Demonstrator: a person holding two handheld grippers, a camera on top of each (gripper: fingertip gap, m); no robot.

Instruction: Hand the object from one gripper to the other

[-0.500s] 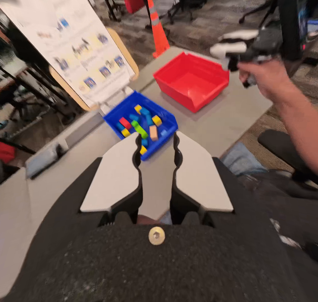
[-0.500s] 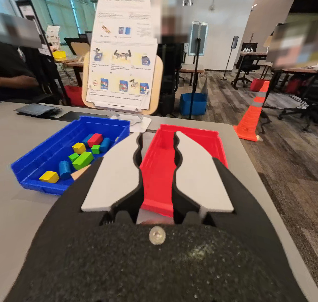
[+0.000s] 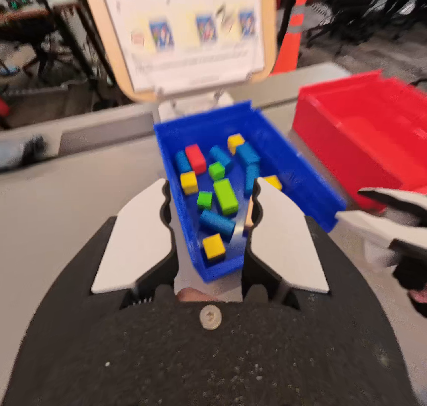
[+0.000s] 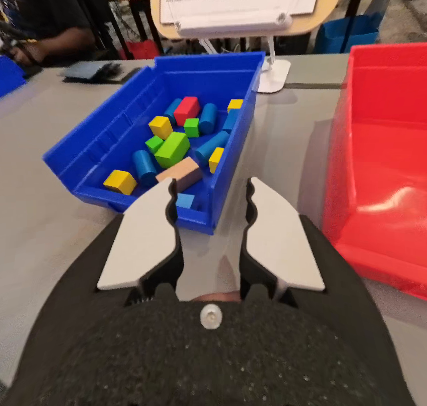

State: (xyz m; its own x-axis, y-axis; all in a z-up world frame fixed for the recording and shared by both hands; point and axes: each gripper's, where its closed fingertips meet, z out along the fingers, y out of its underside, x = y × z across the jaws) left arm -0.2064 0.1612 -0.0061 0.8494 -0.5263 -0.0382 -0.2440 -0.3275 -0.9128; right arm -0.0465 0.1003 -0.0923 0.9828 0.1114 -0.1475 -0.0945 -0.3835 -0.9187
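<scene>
A blue bin (image 3: 300,177) (image 4: 97,140) on the grey table holds several coloured wooden blocks: a large green block (image 3: 225,196) (image 4: 172,150), a red block (image 3: 195,159) (image 4: 186,110), yellow cubes, blue cylinders and a plain wooden block (image 4: 182,173). My left gripper (image 3: 210,184) is open and empty, hovering over the near end of the blue bin. My right gripper (image 4: 211,182) is open and empty, just in front of the bin's near right corner. The right gripper also shows at the right edge of the left wrist view (image 3: 369,207).
An empty red bin (image 3: 360,145) (image 4: 381,164) stands right of the blue bin. An instruction board on a white stand (image 3: 184,36) (image 4: 231,9) is behind the bins. An orange cone (image 3: 290,36) stands on the floor. A person's arm (image 4: 46,46) rests at the far left.
Both grippers have opened wider and moved toward the blue bin. The left one now hangs over the bin; the right one turned left from the red bin and dropped lower.
</scene>
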